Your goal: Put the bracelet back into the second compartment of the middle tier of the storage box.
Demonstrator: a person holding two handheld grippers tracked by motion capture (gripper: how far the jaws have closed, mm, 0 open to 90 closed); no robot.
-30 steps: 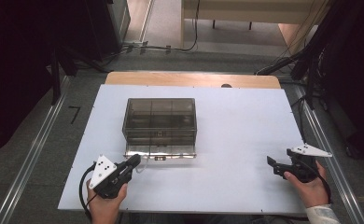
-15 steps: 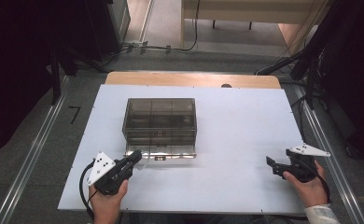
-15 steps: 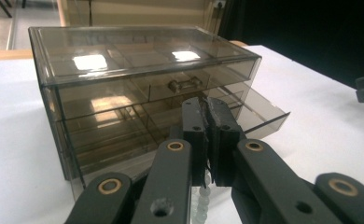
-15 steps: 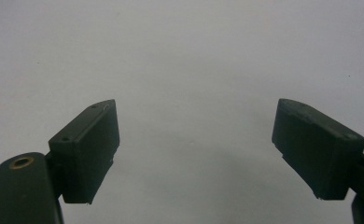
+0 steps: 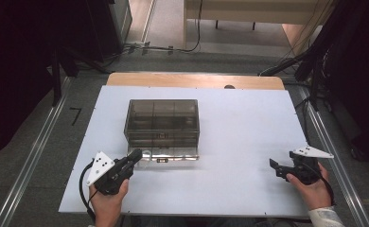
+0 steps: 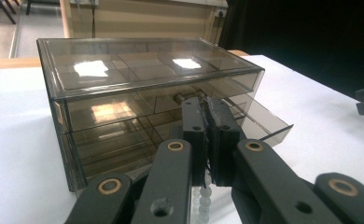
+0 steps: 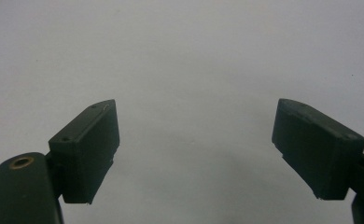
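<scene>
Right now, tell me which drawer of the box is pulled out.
The bottom drawer of the smoky plastic box sticks out in front; the drawer above sits flush.

**Nothing to read**

I find no words, numbers, labels or brand marks in any view. The smoky drawer box (image 5: 162,124) carries none, nor does the white table (image 5: 249,142), nor my tongs. A dark angle mark on the floor (image 5: 75,115) is no letter.

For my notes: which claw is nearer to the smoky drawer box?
Left. The left claw is at the drawer box front; the right claw is far right.
</scene>
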